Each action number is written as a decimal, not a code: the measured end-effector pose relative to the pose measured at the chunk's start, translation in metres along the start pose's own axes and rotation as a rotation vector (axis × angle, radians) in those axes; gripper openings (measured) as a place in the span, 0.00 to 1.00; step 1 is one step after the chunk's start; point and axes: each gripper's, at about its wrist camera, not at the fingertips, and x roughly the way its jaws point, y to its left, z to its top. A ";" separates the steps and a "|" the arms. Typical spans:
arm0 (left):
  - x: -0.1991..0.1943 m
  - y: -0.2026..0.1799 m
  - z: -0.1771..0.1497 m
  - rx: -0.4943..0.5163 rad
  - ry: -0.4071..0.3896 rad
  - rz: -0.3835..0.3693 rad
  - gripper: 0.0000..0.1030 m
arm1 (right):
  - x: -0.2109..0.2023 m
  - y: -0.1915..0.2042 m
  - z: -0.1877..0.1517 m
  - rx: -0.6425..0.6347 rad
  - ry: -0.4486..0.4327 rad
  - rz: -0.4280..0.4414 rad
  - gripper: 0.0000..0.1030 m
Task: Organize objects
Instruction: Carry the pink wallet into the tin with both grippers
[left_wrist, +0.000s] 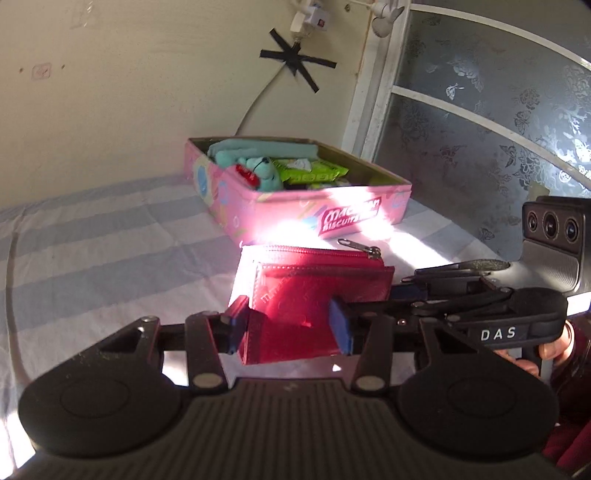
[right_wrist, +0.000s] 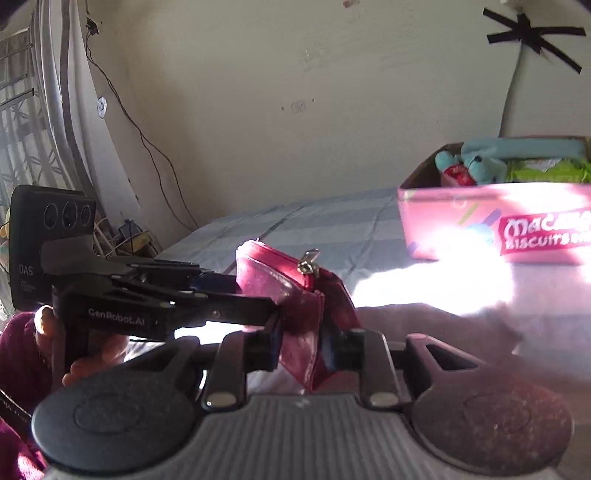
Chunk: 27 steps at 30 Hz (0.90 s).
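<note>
A red zip wallet (left_wrist: 314, 291) hangs over the striped bedsheet (left_wrist: 92, 240), gripped from two sides. My left gripper (left_wrist: 290, 326) is shut on its lower flap, a blue pad against each side. From the right, my right gripper (left_wrist: 402, 291) pinches the wallet's right edge. In the right wrist view the wallet (right_wrist: 295, 295) stands on edge between the pads of my right gripper (right_wrist: 303, 350), and my left gripper (right_wrist: 273, 299) clamps it from the left. The pink biscuit tin (left_wrist: 332, 210) stands open just beyond.
The tin (right_wrist: 461, 221) holds a teal plush toy (left_wrist: 262, 170), a green packet (left_wrist: 314, 171) and a folded teal cloth. It sits near the wall and a frosted window (left_wrist: 480, 110). A hand (right_wrist: 92, 350) in a dark red sleeve holds the left tool. Bright sun patches fall on the sheet.
</note>
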 end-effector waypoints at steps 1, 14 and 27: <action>0.005 -0.008 0.013 0.025 -0.019 -0.008 0.48 | -0.009 -0.003 0.005 -0.013 -0.029 -0.020 0.21; 0.130 -0.046 0.111 0.092 -0.084 0.044 0.46 | -0.026 -0.107 0.092 0.056 -0.172 -0.284 0.25; 0.189 -0.027 0.122 -0.034 0.032 0.305 0.65 | 0.037 -0.186 0.100 0.185 -0.144 -0.573 0.30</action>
